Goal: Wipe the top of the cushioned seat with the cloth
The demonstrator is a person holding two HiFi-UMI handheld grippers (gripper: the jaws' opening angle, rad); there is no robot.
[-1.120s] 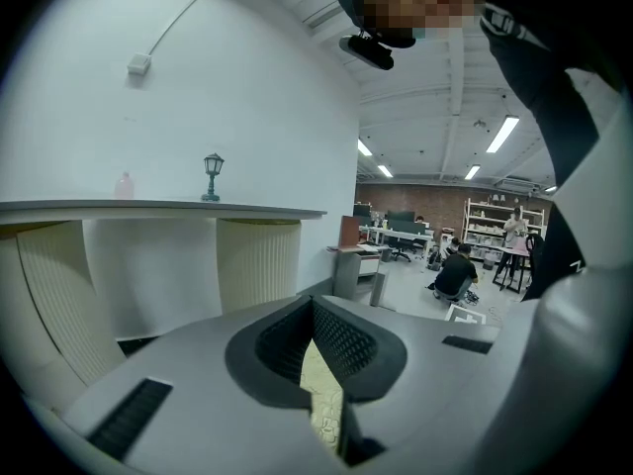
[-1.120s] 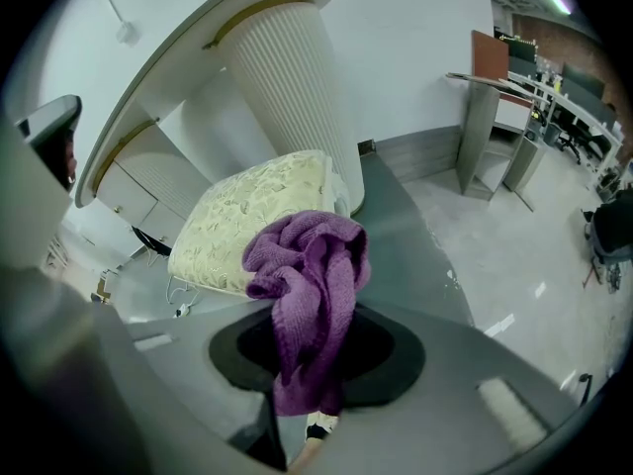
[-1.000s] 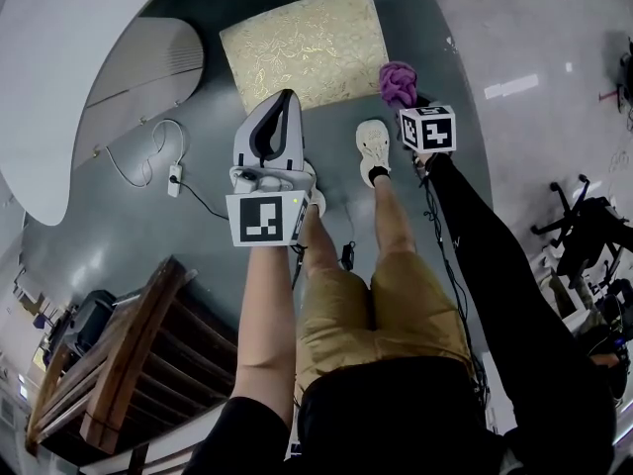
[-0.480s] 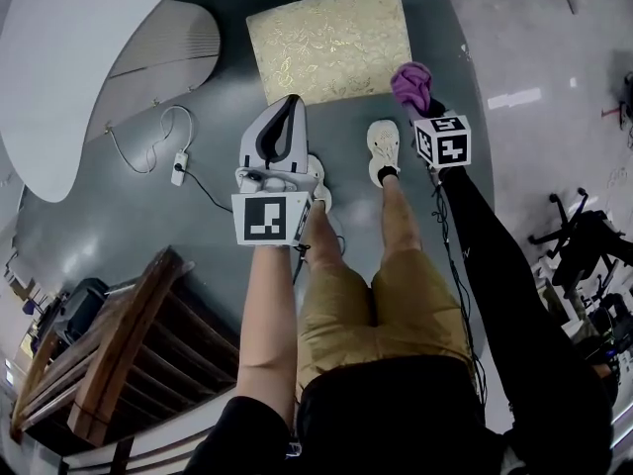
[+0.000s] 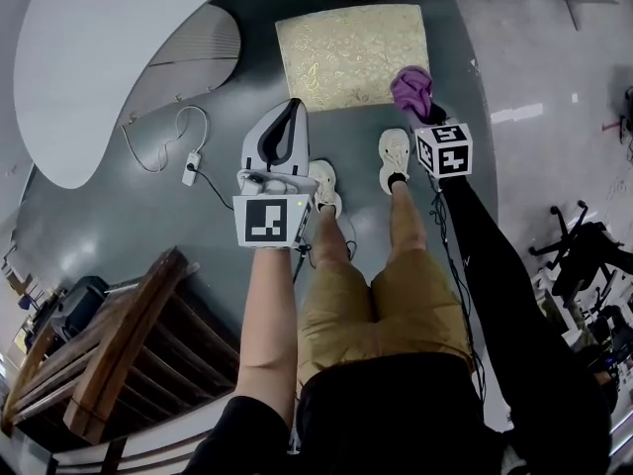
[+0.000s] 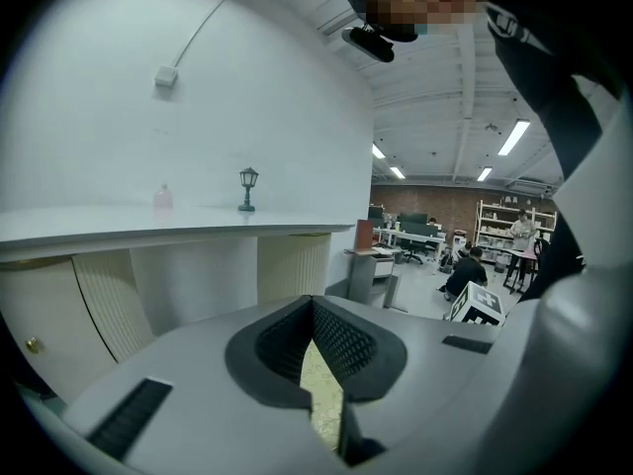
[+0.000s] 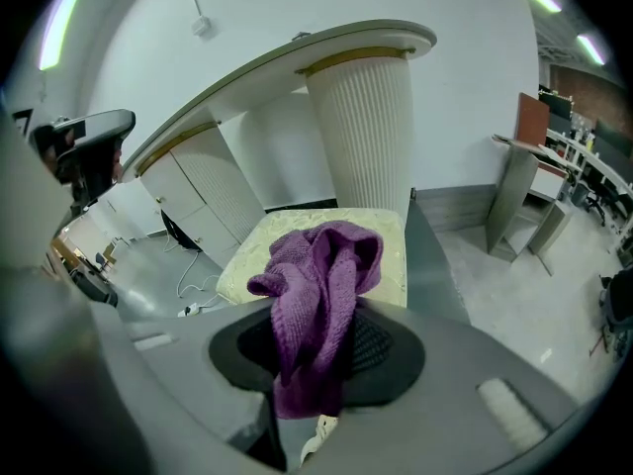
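The cushioned seat [image 5: 352,54] is a square pale-gold patterned pad on the grey floor ahead of the person's feet; it also shows in the right gripper view [image 7: 297,250]. My right gripper [image 5: 419,102] hangs over its near right corner, shut on a bunched purple cloth [image 5: 411,87] that droops out of the jaws [image 7: 318,305]. My left gripper [image 5: 285,117] floats short of the seat's near left corner, jaws shut with nothing in them; a sliver of the seat [image 6: 318,389] shows through the narrow slit between its pads.
A ribbed white pedestal [image 7: 366,127] stands right behind the seat under a curved white counter [image 5: 109,38]. A power strip with cable [image 5: 190,173] lies on the floor left. The person's shoes [image 5: 394,156] stand just before the seat. A wooden frame [image 5: 109,364] sits lower left.
The seat has slid rightward and nearer in the head view as the person stepped up. The right gripper with the cloth stays at the seat's right corner; the left gripper holds steady.
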